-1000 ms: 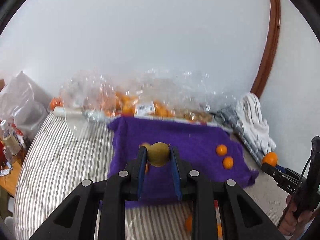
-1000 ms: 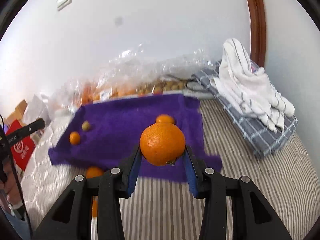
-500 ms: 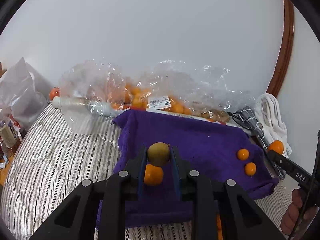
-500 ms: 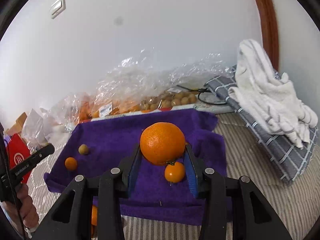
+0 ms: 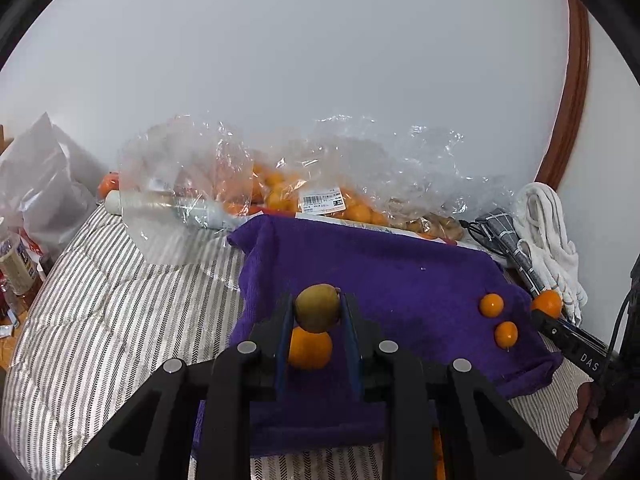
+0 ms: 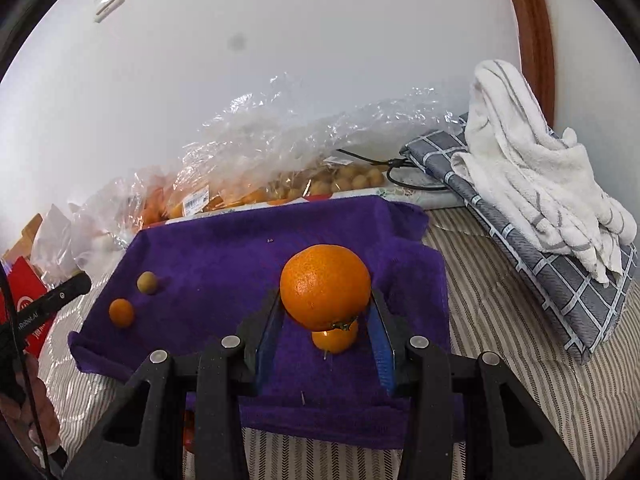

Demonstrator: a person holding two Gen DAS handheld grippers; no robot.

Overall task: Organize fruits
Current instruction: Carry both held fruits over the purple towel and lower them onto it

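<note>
My left gripper (image 5: 316, 312) is shut on a small olive-brown fruit (image 5: 317, 307), held over the near left of the purple towel (image 5: 380, 272). A small orange (image 5: 310, 348) lies on the towel right under it. Two small oranges (image 5: 491, 305) (image 5: 506, 334) lie at the towel's right end. My right gripper (image 6: 325, 308) is shut on a large orange (image 6: 325, 286) above the towel (image 6: 240, 252), with a small orange (image 6: 335, 339) beneath it. In the right wrist view a small orange (image 6: 121, 313) and an olive-brown fruit (image 6: 147, 282) sit at the towel's left.
Clear plastic bags of oranges (image 5: 280, 192) and brown fruits (image 6: 344, 178) line the wall behind the towel. A white towel on a grey checked cloth (image 6: 532, 184) lies to the right. The striped bedding (image 5: 100, 312) spreads left. Bottles (image 5: 16, 264) stand far left.
Both grippers have moved forward and lower over the purple towel, each still holding its fruit. The small oranges on the towel now show under the jaws.
</note>
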